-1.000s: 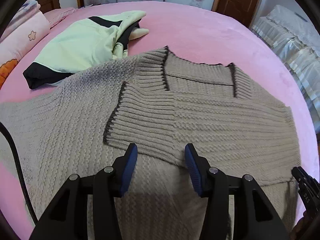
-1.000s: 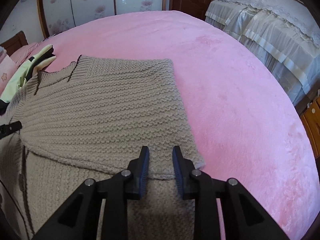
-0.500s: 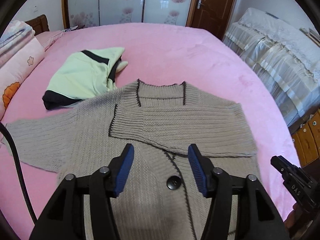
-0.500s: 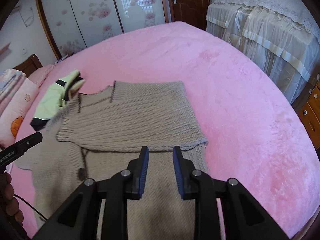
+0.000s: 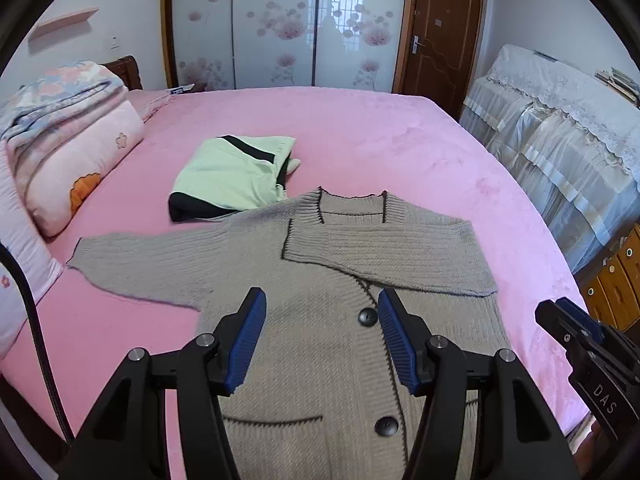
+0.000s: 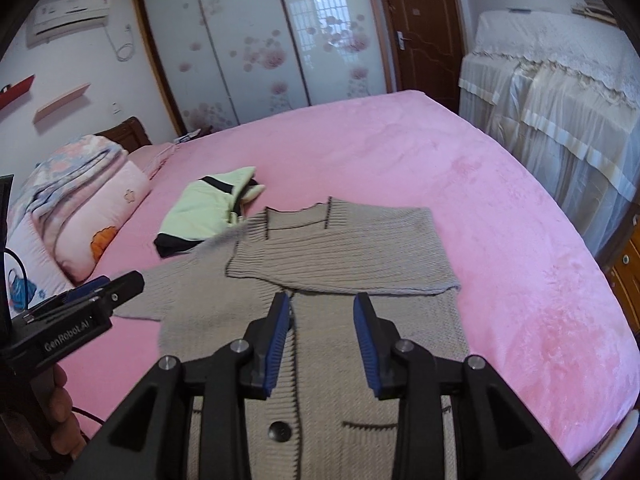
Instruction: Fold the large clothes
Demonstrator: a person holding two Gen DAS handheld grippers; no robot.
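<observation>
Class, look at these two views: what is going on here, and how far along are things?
A person with a handheld gripper in each hand is folding a beige knit cardigan spread on a pink bed. One sleeve is already folded across the chest; the other sleeve lies stretched out to the side. The left gripper and right gripper hover above the cardigan, jaws open, holding nothing. A folded green garment lies behind it.

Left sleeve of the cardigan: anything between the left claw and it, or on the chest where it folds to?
Nothing visible blocks it. The left claw hangs open above the cardigan, the left sleeve lies bare on the bed. The green garment sits just beyond the shoulder. The right sleeve already crosses the chest.
</observation>
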